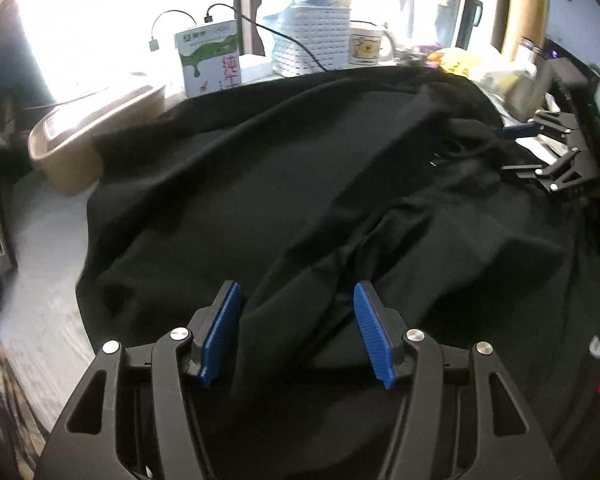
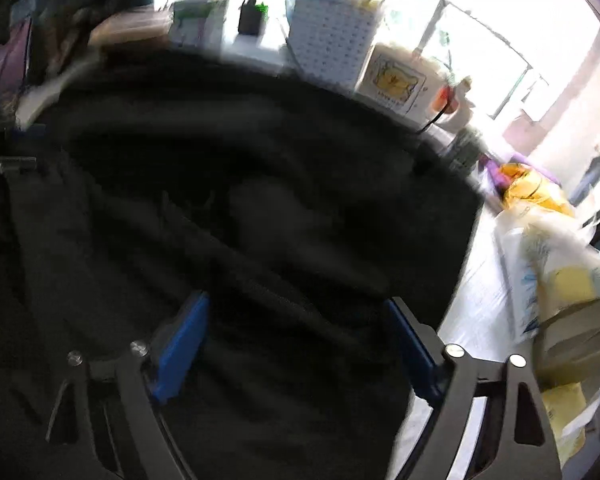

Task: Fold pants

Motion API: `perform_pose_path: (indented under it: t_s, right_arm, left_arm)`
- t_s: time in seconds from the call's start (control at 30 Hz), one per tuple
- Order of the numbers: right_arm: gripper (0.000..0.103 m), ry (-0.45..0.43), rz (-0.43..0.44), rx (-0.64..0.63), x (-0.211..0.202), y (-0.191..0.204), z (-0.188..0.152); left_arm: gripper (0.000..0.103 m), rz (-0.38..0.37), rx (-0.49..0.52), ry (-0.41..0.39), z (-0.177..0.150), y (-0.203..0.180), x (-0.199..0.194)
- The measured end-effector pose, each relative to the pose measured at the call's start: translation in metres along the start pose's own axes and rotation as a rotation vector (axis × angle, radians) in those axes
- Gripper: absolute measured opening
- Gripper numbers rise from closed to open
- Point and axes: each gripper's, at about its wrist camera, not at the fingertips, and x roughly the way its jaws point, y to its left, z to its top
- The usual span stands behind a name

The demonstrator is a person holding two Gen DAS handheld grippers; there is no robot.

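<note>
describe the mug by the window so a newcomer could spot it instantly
Start at the bright window behind the black pants spread on the table. Along the sill stands a white perforated basket; the mug sits right beside it, on its right in the left wrist view. It is the only white cup there, with a yellow cartoon picture on its side and a handle.

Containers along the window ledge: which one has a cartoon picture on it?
The white ceramic mug, right of the white perforated plastic basket; the green-and-white milk carton carries lettering instead.

Both tools are tilted downward: the left tool point(image 1: 296, 332) is held partly spread, the right tool point(image 2: 296, 344) spread wide.
</note>
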Motion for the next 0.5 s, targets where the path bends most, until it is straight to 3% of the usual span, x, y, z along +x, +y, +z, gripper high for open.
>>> perform_pose_path:
  t_s: [0.1,0.37,0.5]
  right_arm:
    - [0.086,0.013,0.021,0.027,-0.012,-0.005,-0.011]
    - [0.086,0.032,0.003,0.017,-0.035,-0.006,-0.023]
    - [0.086,-0.075,-0.057,0.031,-0.069,-0.006,-0.028]
  left_arm:
    - [0.059,-0.037,-0.018,-0.007,-0.009,0.006,-0.007]
    - [0.059,-0.004,0.029,0.008,-0.02,0.007,-0.02]
    - [0.059,-0.014,-0.009,-0.045,-0.022,0.012,-0.044]
